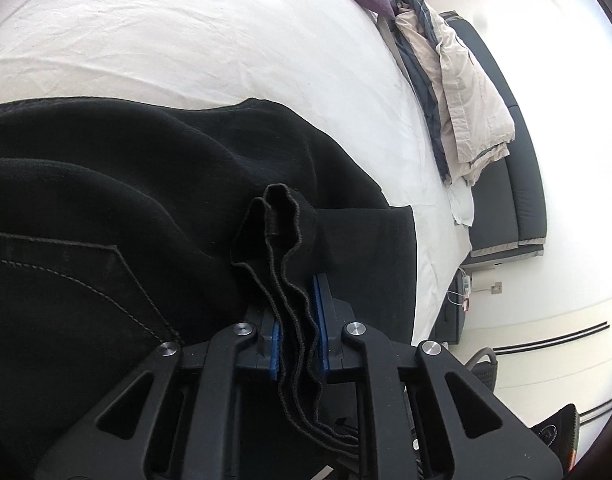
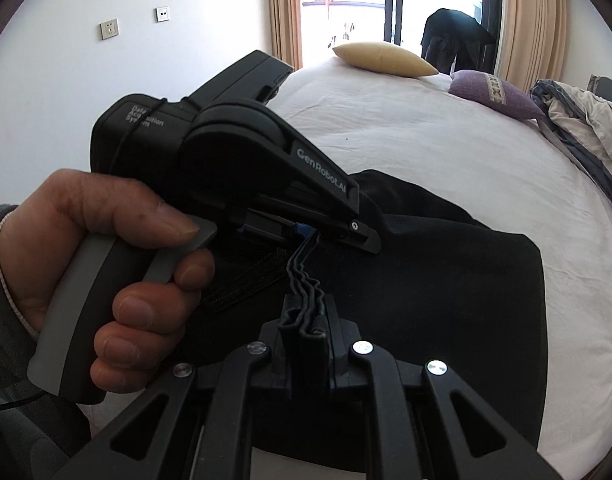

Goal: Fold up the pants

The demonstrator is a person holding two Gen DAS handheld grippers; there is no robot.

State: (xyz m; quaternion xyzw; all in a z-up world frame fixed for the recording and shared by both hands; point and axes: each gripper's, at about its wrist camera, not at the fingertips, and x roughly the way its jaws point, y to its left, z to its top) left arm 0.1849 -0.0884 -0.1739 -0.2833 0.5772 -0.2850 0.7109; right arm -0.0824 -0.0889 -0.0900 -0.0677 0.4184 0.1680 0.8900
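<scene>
Both the left gripper and right gripper pinch the same bunched hem of the black pants, whose bulk lies ahead on the bed

- Pants: matt black woven cloth, faintly napped, pale stitching at the pocket seam.
- Left hand-held gripper: matt black plastic, shiny round metal screws, blue rubbery pads.
- Right hand-held gripper: same matt black plastic.
- Bed sheet: white cloth, finely creased.
- Pillow: purple knit-like fabric.
</scene>
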